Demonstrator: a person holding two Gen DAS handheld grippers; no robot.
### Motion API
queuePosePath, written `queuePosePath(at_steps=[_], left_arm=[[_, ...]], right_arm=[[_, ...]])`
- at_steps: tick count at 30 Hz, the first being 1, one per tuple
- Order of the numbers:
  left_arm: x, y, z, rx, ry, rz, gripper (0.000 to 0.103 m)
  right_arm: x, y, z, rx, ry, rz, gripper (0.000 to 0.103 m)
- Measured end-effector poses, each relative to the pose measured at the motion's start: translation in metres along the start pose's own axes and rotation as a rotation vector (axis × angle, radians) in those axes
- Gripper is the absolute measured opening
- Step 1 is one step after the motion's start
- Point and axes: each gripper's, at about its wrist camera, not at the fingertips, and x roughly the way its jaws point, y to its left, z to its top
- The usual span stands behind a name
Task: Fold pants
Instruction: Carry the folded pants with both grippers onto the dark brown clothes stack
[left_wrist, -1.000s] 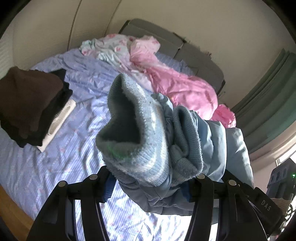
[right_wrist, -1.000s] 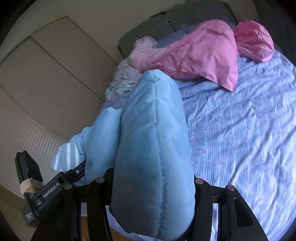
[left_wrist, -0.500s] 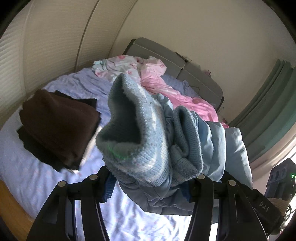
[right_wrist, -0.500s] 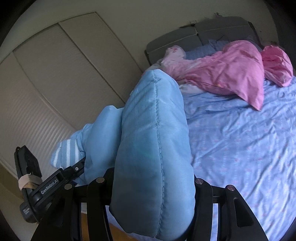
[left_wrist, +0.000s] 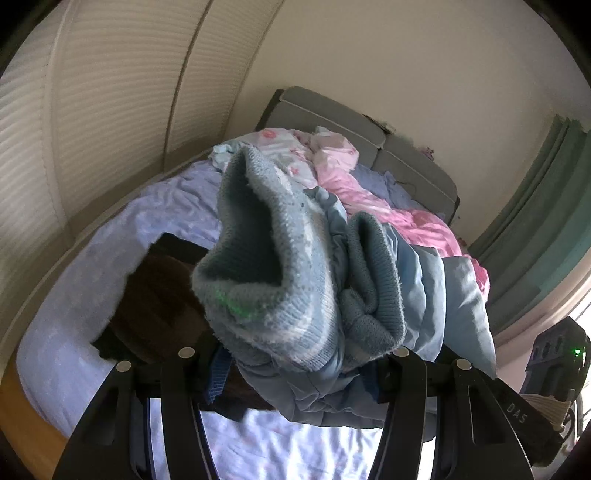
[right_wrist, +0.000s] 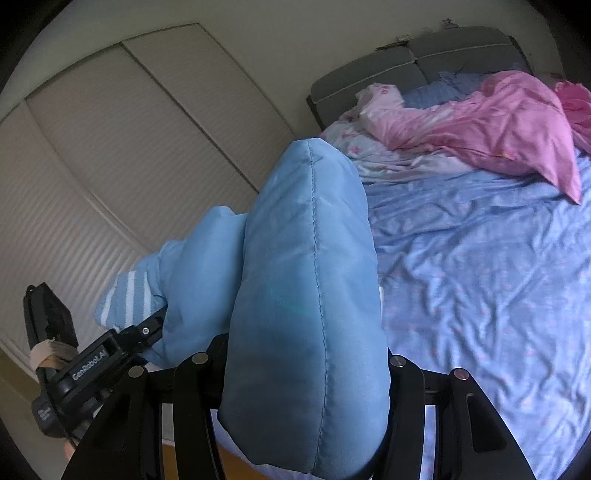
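Note:
The light blue padded pants (right_wrist: 306, 295) are folded into a thick bundle and held up in the air between both grippers. My left gripper (left_wrist: 295, 365) is shut on the end with the knitted striped cuffs (left_wrist: 273, 280). My right gripper (right_wrist: 299, 362) is shut on the smooth padded end. The left gripper also shows in the right wrist view (right_wrist: 122, 343), at the lower left, gripping the striped cuff (right_wrist: 127, 301).
A folded dark brown garment pile (left_wrist: 159, 299) lies on the bed's lilac sheet (right_wrist: 480, 277), under the left gripper. A pink duvet (right_wrist: 498, 125) and floral bedding (left_wrist: 280, 147) lie by the grey headboard (right_wrist: 424, 55). White slatted wardrobe doors (left_wrist: 92, 110) stand to the left.
Both grippers have lifted the pants bundle higher and moved it left toward the dark pile, which now sits under the left gripper. The grip on the pants is unchanged.

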Motion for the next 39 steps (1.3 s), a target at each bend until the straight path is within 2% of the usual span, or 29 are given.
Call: queuePosePath(at_steps=[6, 10, 14, 19, 25, 27, 30, 33, 37, 39], left_arm=[[0.029, 0.051, 0.028, -0.012, 0.018, -0.014, 0.057], [0.058, 0.084, 0.038, -0.082, 0.071, -0.05, 0.057], [0.079, 0.104, 0.036, -0.11, 0.112, -0.046, 0.057], [0.11, 0.128, 0.038, -0.134, 0.163, -0.045, 0.058], [0.12, 0.145, 0.03, -0.156, 0.209, -0.036, 0.066], [0.118, 0.15, 0.03, -0.163, 0.216, -0.031, 0.073], [0.111, 0.158, 0.032, -0.158, 0.217, 0.018, 0.086], [0.101, 0.155, 0.035, -0.08, 0.198, 0.074, 0.092], [0.096, 0.148, 0.035, 0.012, 0.212, 0.148, 0.095], [0.092, 0.147, 0.036, 0.003, 0.225, 0.176, 0.095]], right_arm=[[0.061, 0.03, 0.004, -0.018, 0.028, 0.004, 0.052], [0.095, 0.035, 0.006, -0.003, 0.047, 0.009, 0.052], [0.13, 0.031, 0.004, 0.043, 0.107, -0.005, 0.053], [0.161, 0.029, 0.003, 0.04, 0.153, -0.037, 0.053], [0.176, 0.023, -0.001, 0.063, 0.186, -0.047, 0.056], [0.176, 0.018, -0.002, 0.078, 0.197, -0.052, 0.063], [0.179, 0.012, 0.002, 0.096, 0.204, -0.072, 0.075], [0.172, 0.011, 0.008, 0.078, 0.183, -0.098, 0.077], [0.173, 0.017, 0.016, 0.042, 0.183, -0.144, 0.078], [0.173, 0.024, 0.018, -0.006, 0.194, -0.179, 0.078]])
